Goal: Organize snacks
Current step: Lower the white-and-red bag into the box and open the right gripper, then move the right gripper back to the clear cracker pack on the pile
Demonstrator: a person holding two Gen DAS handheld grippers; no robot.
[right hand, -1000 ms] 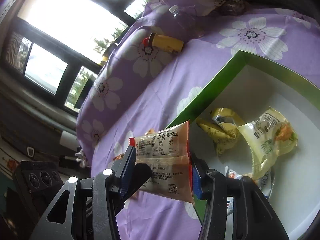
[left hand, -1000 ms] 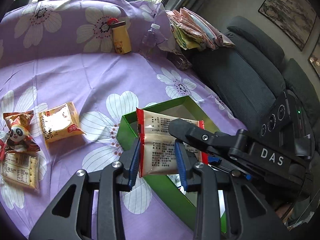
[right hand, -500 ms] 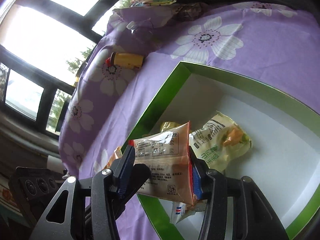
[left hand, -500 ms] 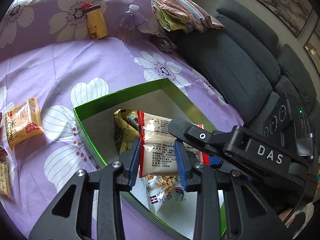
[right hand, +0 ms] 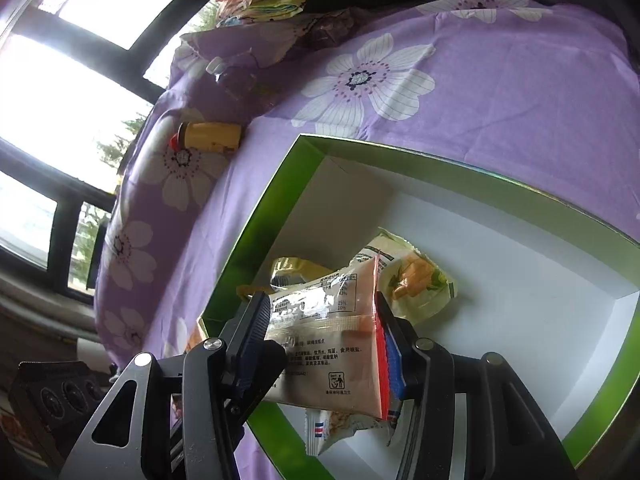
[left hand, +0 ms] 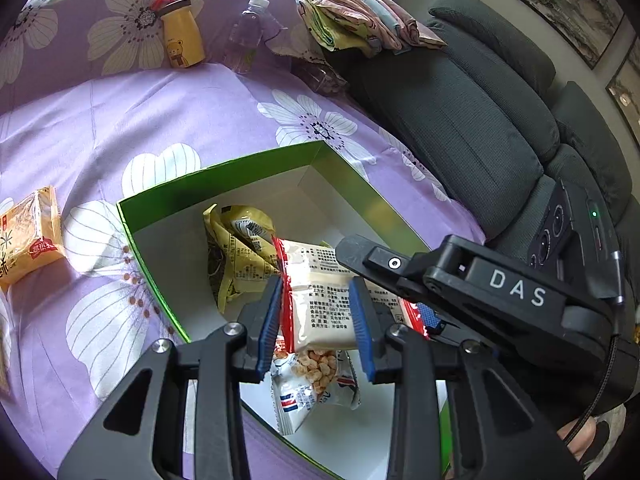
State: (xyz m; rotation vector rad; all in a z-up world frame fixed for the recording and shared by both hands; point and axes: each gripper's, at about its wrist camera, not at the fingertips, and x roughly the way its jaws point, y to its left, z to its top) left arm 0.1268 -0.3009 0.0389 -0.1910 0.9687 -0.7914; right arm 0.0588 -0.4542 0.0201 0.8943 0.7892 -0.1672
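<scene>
Between both sets of blue pads sits one packet: the left gripper (left hand: 318, 322) is clamped on the red-edged snack packet (left hand: 326, 304) at one end, and the right gripper (right hand: 322, 344) is clamped on the same packet at the other (its printed back faces both cameras). The packet hangs above the green box (left hand: 256, 170), over the box's white floor. Under it lies a peanut packet (left hand: 316, 376) with a red-and-blue mark, and further in a crumpled yellow wrapper (left hand: 236, 244); the right wrist view adds a pale yellow-green packet (right hand: 416, 280) just beyond. The box rests on a purple flowered cloth (left hand: 120, 120). Off to the left lies an orange snack packet (left hand: 26, 234) on the cloth. Further back: a yellow bottle (left hand: 182, 38), a clear water bottle (left hand: 248, 34), folded cloths (left hand: 360, 20) and a dark grey sofa (left hand: 480, 112).
</scene>
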